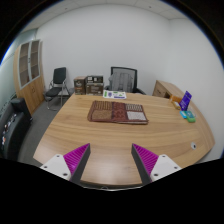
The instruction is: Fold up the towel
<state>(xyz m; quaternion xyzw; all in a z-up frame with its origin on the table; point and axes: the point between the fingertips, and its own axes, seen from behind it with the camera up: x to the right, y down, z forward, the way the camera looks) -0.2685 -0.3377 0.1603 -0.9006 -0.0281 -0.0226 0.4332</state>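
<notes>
**Towel lies far ahead, gripper not yet on it**

Gripper view: The towel lies flat on the table, a brownish patterned rectangle with paler patches, well beyond the fingers and roughly straight ahead of the gap between them. Its long axis runs crosswise to the fingers' line, so the near long edge faces the gripper. The jaws stand spread wide with nothing between them; the pads show on the inner faces, hovering over bare wood near the table's front edge.

Past the towel a black chair stands at the far side, and another chair sits near a cabinet on the left wall. At the right end of the table are a purple object and something teal, too small to identify.

The fold looks unstarted. The next move likely calls for travelling forward across the table to a near corner or edge, then dropping low enough to pinch one layer.
</notes>
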